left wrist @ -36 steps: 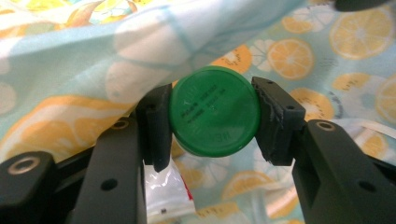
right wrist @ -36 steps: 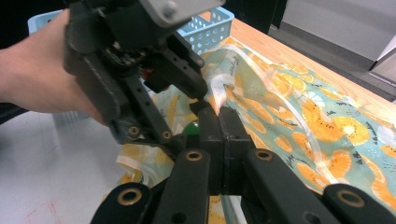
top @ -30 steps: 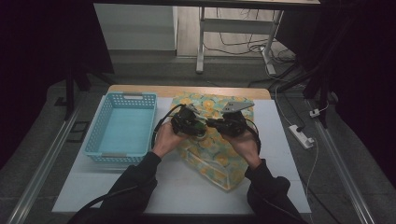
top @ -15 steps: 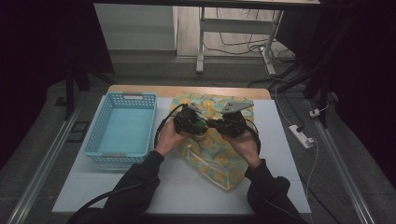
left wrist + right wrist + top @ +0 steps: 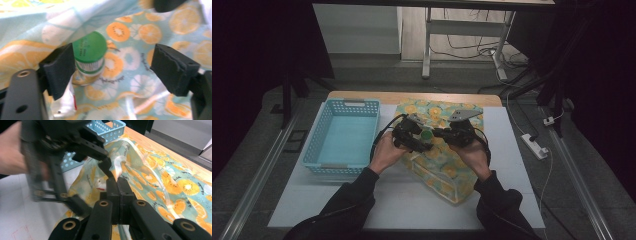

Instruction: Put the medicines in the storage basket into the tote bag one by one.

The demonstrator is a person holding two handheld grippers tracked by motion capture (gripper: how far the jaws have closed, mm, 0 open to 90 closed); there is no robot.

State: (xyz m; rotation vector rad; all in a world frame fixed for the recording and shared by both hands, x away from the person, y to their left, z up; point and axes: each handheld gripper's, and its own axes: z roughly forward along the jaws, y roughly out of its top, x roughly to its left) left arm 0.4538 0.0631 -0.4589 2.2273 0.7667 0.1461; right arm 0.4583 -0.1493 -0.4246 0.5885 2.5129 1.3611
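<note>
A bag printed with orange slices lies on the white table, its mouth held up between both hands. Inside it stands a bottle with a green cap, also seen from above as a green cap. My left gripper is open; its jaws have just been opening, and the bottle stands between them, close by the left pad. My left gripper reaches into the bag's mouth. My right gripper is shut on the bag's raised edge, opposite the left gripper.
A light blue plastic basket stands left of the bag, holding nothing. White table surface runs in front of the bag. A power strip lies at the table's right edge. A person's forearms in dark sleeves enter from below.
The left gripper's jaws have spread apart and the hand has drawn back slightly; the green cap now shows between the two grippers. The right gripper has kept still.
</note>
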